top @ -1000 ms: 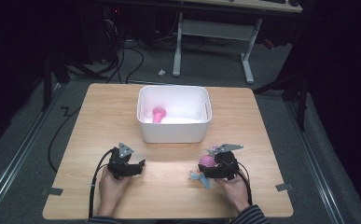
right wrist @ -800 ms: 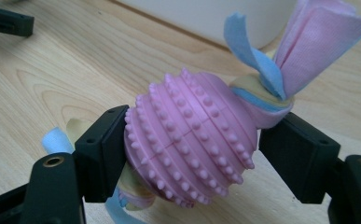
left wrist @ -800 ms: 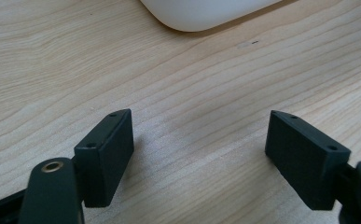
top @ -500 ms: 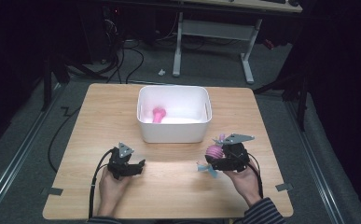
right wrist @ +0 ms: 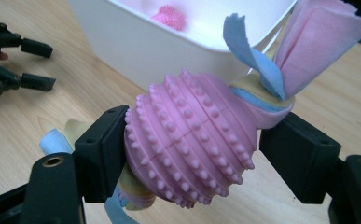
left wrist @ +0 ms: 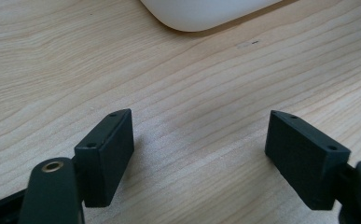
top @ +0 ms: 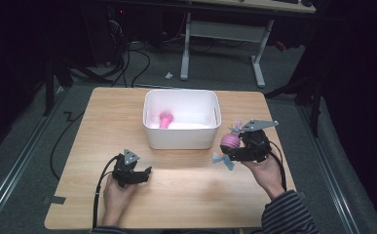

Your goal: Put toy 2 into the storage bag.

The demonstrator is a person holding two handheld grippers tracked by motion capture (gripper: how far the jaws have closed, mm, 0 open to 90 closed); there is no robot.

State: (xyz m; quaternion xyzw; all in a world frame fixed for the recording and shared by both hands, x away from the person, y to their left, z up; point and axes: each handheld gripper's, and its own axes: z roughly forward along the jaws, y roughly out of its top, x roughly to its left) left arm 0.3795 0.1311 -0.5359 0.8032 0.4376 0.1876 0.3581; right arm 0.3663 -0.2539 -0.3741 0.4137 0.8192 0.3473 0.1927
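Your right gripper (top: 231, 148) has its jaws clamped on the pink studded ball (right wrist: 192, 144), held above the counter (top: 191, 195) just right of the white bin (top: 182, 141). Its cloth tails are partly cut off. A second pink toy (top: 165, 119) lies in the bin, blurred. Your left gripper (top: 144, 174) rests on the counter, jaws wide and holding nothing.

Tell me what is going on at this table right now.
A person holds a gripper in each hand at a wooden table. The right gripper is shut on a pink studded ball toy with cloth strips tied through it, held above the table beside a white bin. The bin already holds another pink toy. The left gripper rests low over bare wood in front of the bin, jaws open with nothing between them.
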